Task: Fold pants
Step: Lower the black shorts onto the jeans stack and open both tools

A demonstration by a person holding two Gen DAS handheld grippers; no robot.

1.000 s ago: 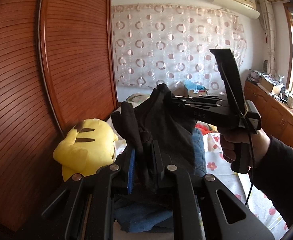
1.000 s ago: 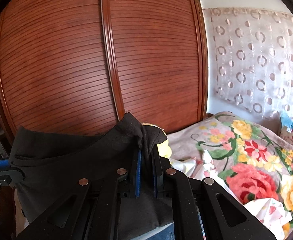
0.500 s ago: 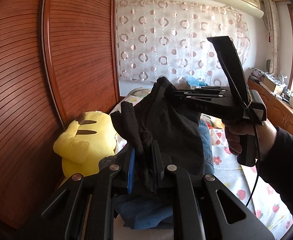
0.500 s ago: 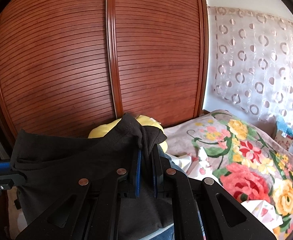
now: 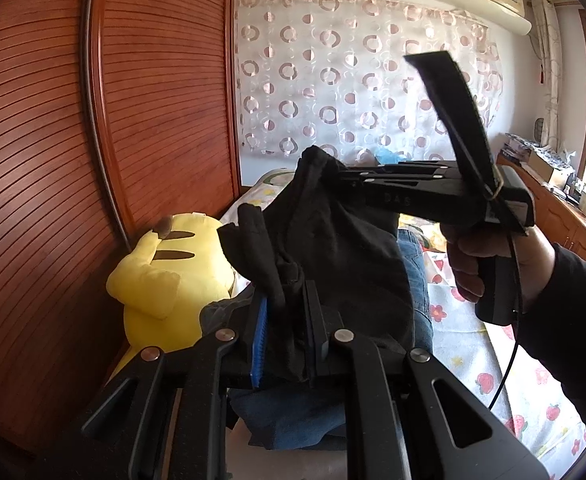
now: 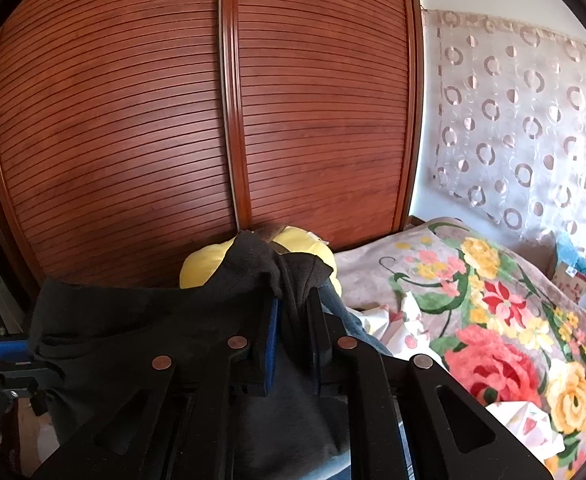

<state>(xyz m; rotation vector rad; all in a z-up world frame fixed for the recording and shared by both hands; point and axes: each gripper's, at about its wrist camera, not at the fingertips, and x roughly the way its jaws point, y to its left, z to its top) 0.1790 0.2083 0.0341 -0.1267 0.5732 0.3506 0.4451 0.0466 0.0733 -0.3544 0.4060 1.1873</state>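
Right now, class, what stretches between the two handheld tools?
Black fabric pants, held up taut from left tool to right tool; right wrist view shows it.

Both wrist cams close behind claws — facing wardrobe (image 6: 221, 120), sharing pants (image 5: 333, 248).

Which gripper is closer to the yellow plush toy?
Left. The left gripper holds the black pants right beside the yellow plush toy; the right gripper holds them higher, further across the bed.

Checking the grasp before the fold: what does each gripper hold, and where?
Both hold the black pants. The left gripper pinches a bunched edge; the right gripper, whose jaws have just been opening, has another bunched edge between them.
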